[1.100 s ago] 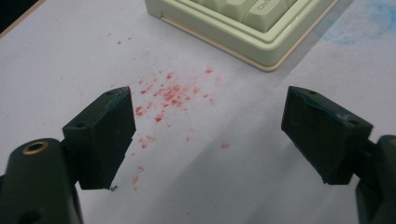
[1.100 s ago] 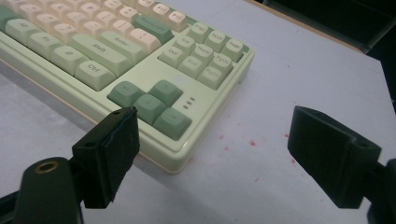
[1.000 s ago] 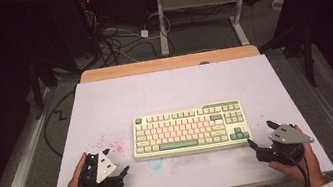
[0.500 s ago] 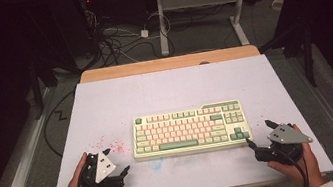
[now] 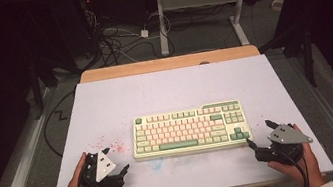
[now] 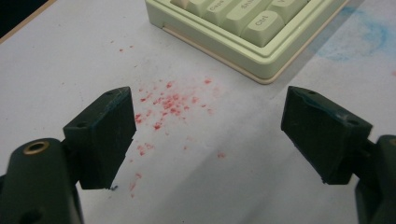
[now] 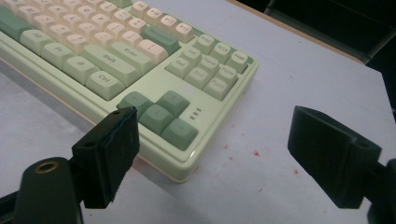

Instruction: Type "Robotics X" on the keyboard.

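Your tabletop [image 5: 174, 92] is a pale lavender-white sheet with a bare wooden strip [image 5: 170, 63] along its far edge, and the keyboard [image 5: 189, 130], pale green with pink and cream keys, lies square to you a little nearer the near edge than the middle. Your left gripper [image 5: 117, 161] rests by the near left corner with its jaws spread wide and empty, aimed at the keyboard's near left corner; between them the surface carries a scatter of red specks [image 6: 163, 105]. A faint blue smudge [image 6: 359, 39] stains the sheet just in front of the keyboard. Your right gripper [image 5: 258, 133] sits by the near right corner, jaws likewise wide apart and holding nothing, just off the keyboard's arrow-key corner, with a few more red flecks [image 7: 256, 153] on the sheet there. Beyond the far edge the room is dark: a grey floor, a tangle of cables [image 5: 115, 41], and what seem to be the legs of a desk frame [image 5: 161, 18].
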### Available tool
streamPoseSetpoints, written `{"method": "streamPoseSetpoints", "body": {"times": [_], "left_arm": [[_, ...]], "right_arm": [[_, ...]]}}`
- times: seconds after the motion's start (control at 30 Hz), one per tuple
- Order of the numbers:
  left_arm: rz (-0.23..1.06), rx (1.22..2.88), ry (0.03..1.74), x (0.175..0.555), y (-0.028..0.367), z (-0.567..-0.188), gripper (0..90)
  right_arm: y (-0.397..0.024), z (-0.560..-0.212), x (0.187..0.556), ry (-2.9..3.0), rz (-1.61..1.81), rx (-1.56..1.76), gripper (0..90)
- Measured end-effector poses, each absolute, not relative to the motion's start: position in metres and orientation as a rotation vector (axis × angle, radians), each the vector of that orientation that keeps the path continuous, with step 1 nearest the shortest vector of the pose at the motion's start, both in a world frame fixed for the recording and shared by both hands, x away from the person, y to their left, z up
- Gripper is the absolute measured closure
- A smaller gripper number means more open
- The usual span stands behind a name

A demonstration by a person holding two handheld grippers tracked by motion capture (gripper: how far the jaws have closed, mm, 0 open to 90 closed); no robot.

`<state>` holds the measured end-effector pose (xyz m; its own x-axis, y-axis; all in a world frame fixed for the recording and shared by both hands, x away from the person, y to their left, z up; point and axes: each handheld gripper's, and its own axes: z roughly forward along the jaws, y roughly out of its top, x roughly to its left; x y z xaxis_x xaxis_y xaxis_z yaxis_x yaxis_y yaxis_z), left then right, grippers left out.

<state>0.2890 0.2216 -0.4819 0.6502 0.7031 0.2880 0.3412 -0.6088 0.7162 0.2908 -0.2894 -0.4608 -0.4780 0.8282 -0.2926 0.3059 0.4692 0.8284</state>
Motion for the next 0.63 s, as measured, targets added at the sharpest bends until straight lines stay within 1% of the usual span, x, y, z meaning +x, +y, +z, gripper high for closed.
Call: {"method": "streamPoseSetpoints", "body": {"times": [0.63], "left_arm": [[0.744,2.254,0.83,0.2919,0.2217,-0.4827,16.9]], "right_arm": [[-0.2863,-0.4605,0.2926,2.01,0.939,0.899,17.4]]}}
